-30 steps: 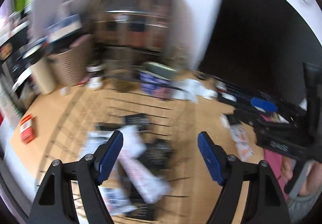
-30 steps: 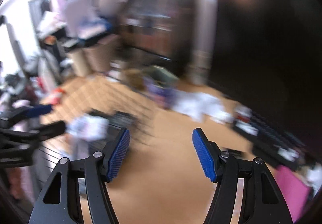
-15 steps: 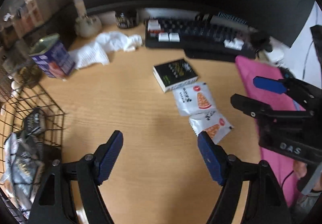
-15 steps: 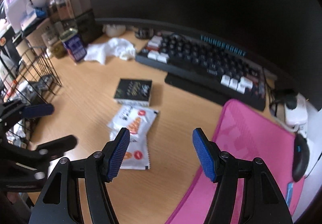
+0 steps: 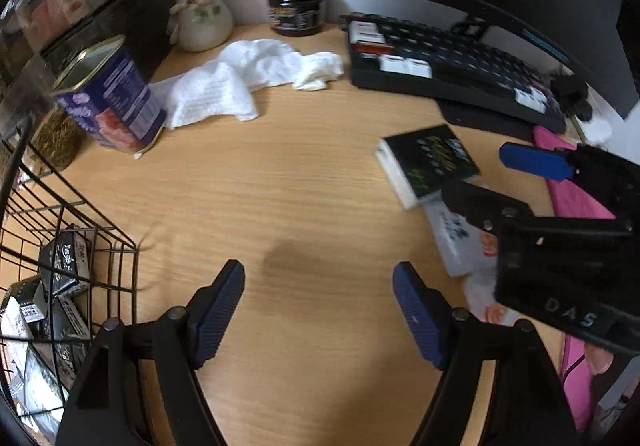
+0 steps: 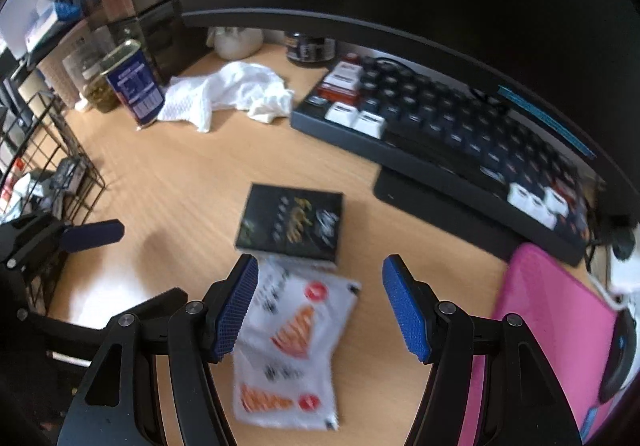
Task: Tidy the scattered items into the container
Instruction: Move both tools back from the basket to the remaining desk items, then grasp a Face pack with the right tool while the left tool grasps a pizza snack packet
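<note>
Care is needed as the right gripper (image 6: 320, 306), jaws spread and empty, is lowered over the upper snack packet (image 6: 298, 310) lying on the tabletop (image 6: 180, 185) beside the black box (image 6: 292, 221), well apart from the wire basket (image 5: 60, 246), so that only one packet is pinched.

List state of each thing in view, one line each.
left tool: open, empty, over bare desk
right tool: open, empty, above the snack packets
snack packets: two, flat on desk, overlapping, not in basket
black box: flat on desk, outside basket
wire basket: already holds packets
blue tin: tilted
white cloth: crumpled on desk
dark jar: upright, lidded
</note>
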{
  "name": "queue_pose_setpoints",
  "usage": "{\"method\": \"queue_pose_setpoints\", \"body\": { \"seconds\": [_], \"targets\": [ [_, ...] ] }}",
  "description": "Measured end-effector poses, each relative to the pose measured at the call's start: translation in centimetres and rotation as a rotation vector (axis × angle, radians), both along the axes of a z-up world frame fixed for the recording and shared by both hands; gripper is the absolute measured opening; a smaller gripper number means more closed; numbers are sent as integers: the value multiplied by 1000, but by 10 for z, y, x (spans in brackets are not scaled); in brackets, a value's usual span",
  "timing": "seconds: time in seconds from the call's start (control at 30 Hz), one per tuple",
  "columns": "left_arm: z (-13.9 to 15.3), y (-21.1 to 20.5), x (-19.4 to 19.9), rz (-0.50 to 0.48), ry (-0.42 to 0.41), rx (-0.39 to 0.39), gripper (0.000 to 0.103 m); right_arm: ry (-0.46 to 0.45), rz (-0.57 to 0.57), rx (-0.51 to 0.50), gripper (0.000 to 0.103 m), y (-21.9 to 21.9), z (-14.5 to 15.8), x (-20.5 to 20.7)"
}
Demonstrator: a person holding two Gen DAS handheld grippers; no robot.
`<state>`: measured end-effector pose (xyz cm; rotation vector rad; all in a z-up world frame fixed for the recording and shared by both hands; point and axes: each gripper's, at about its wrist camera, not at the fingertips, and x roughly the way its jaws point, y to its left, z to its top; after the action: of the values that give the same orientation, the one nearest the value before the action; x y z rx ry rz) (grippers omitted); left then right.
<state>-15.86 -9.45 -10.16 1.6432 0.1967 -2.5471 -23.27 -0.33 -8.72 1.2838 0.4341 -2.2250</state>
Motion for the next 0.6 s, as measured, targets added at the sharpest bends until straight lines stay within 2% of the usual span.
{"method": "queue_pose_setpoints", "body": {
  "seconds": [0.3,0.43,0.6],
  "targets": [
    [-8,-4,2,-31,-13,29,79,-46,-6,35,65,-35,-23,-22],
    [-3,2,6,-48,-5,59,79,-94,-8,-56,62,-22,-17,-21],
    [8,29,9,-90,8,36,79,-61,-40,-61,62,10,-2,-11]
  ]
}}
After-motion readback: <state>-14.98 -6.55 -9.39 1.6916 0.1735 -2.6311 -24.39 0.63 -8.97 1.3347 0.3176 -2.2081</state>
